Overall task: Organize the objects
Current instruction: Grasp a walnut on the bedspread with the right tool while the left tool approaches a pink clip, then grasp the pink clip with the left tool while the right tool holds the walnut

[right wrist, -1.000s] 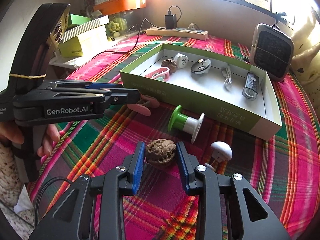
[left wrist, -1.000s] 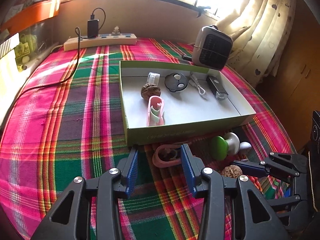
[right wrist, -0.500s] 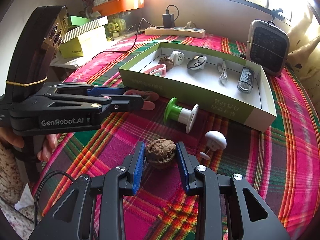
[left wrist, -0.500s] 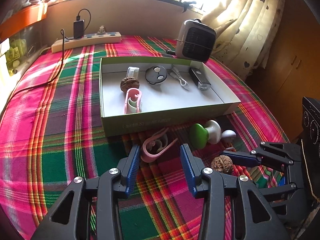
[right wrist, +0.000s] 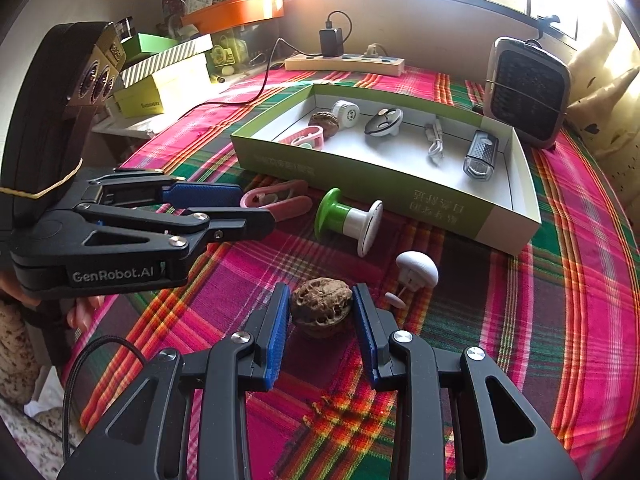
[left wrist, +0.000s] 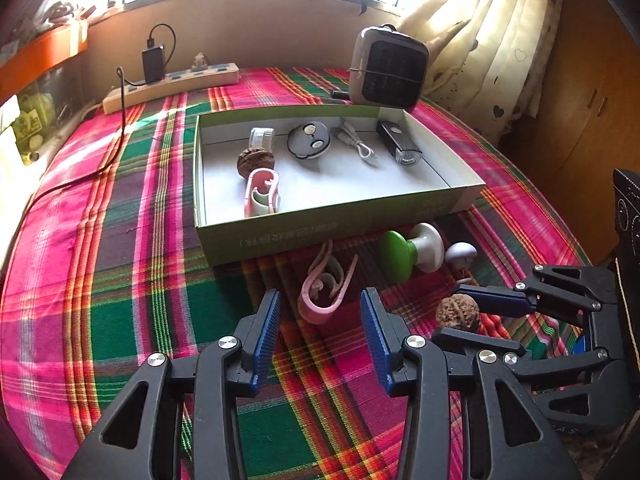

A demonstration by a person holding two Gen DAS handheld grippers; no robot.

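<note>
On the plaid cloth (left wrist: 120, 280) a pink clip (left wrist: 324, 292) lies with its near end between the fingertips of my left gripper (left wrist: 320, 320), which is open and clear of it on both sides. My right gripper (right wrist: 322, 316) is shut on a brown walnut (right wrist: 322, 306), both blue pads against its sides. From the left wrist view the walnut (left wrist: 458, 312) sits in the right gripper's fingers (left wrist: 492, 300). A green open box (left wrist: 340, 228) behind holds a second walnut (left wrist: 256, 160), a second pink clip (left wrist: 262, 194) and several small items.
A green-and-white spool (right wrist: 348, 220) and a white mushroom-shaped piece (right wrist: 416, 270) lie on the cloth between the box and the walnut. A small heater (right wrist: 528, 92) and a power strip (right wrist: 344, 62) stand at the back. Stacked boxes (right wrist: 168, 76) sit off the table's left.
The left gripper has rolled slightly, so the pink clip now points its arms away between the fingertips. The right gripper has stayed closed on the walnut.
</note>
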